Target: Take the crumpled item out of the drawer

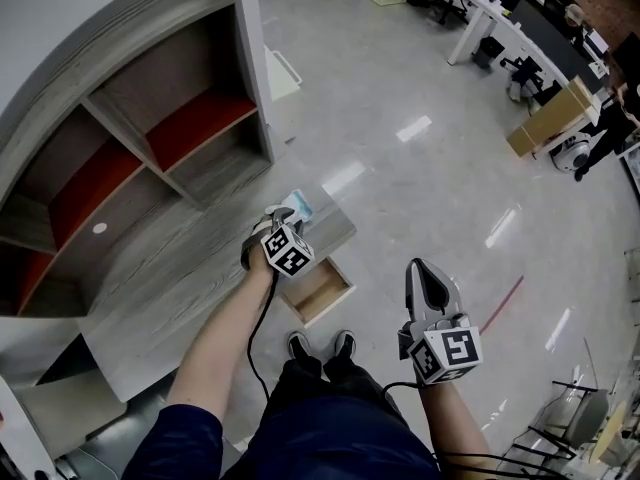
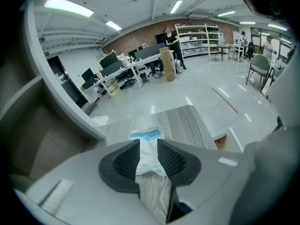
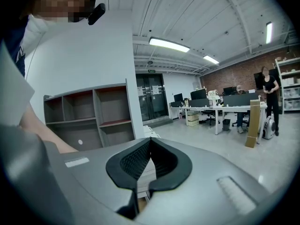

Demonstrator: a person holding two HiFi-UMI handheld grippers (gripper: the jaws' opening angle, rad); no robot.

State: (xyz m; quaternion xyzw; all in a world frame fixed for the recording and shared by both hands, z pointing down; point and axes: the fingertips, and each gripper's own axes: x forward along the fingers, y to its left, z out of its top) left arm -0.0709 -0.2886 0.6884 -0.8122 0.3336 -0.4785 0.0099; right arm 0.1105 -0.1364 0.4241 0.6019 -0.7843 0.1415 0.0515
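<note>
The left gripper [image 1: 283,220] is over the right-hand end of a low cabinet's grey wood-grain top [image 1: 180,268]. Its two black ribbed jaws are pinching a crumpled white plastic packet with a pale blue band [image 1: 298,206]. Seen from the left gripper [image 2: 149,146] itself, the packet [image 2: 147,136] sticks out past the jaw tips towards the far side. The striped grey top [image 2: 183,123] lies under it, and I cannot tell whether the packet touches that surface. The packet is out of the small light-wood drawer [image 1: 318,290], which stands pulled open just to the near right of that gripper, below the edge of the top. The person's black shoes [image 1: 320,346] are planted right beside the drawer front. The right gripper [image 1: 418,266] hangs well apart to the right, over the glossy pale grey floor [image 1: 420,178]. In its own view the right gripper [image 3: 150,140] has its jaws pressed together at the tips with nothing caught between them. To the far left stands a grey shelving unit with red-lined shelves [image 1: 150,148], which also shows past the right gripper's jaws [image 3: 93,114]. A thin red line [image 1: 503,303] is marked on the floor to the right. Farther off are white desks and a tall brown cardboard box [image 1: 550,116], and a person in black [image 3: 269,93] stands near the desks.
</note>
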